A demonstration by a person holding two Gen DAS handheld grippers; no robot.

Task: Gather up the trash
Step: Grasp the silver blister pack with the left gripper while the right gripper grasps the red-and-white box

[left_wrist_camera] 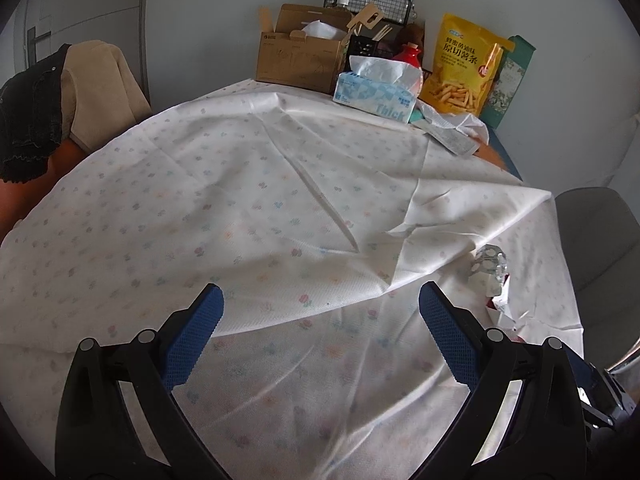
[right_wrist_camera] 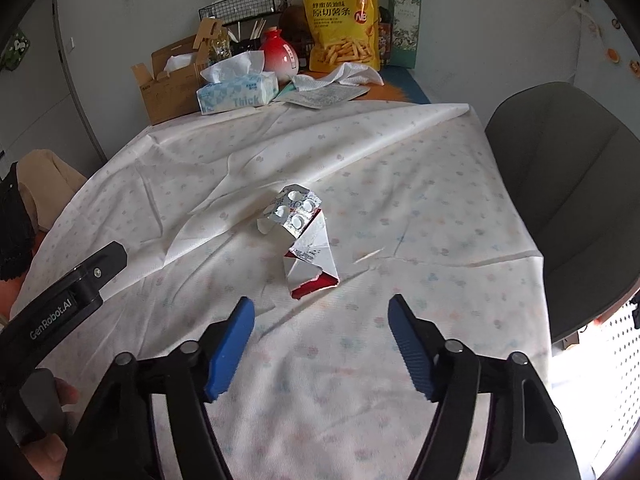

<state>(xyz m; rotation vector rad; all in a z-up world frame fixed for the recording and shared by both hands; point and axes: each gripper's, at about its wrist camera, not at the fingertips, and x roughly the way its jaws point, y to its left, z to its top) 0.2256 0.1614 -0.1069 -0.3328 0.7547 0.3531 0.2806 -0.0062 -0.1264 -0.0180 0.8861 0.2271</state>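
Observation:
A silver pill blister pack point(right_wrist_camera: 295, 210) lies on top of a torn red-and-white paper carton point(right_wrist_camera: 311, 260) in the middle of the floral tablecloth point(right_wrist_camera: 400, 184). My right gripper point(right_wrist_camera: 321, 307) hovers just in front of the carton, open, with nothing between its blue pads. In the left wrist view the same blister pack point(left_wrist_camera: 489, 262) and carton scrap point(left_wrist_camera: 500, 308) show at the right edge. My left gripper point(left_wrist_camera: 320, 294) is open over bare cloth, well left of the trash. The left gripper's black body point(right_wrist_camera: 68, 300) shows in the right wrist view.
At the table's far end stand a cardboard box point(right_wrist_camera: 172, 80), a tissue box point(right_wrist_camera: 238, 92), a red vase point(right_wrist_camera: 279, 56), a yellow snack bag point(right_wrist_camera: 342, 26), a green carton point(right_wrist_camera: 405, 18) and a wire basket point(right_wrist_camera: 240, 6). A grey chair point(right_wrist_camera: 568, 184) is right; clothes point(left_wrist_camera: 60, 96) hang left.

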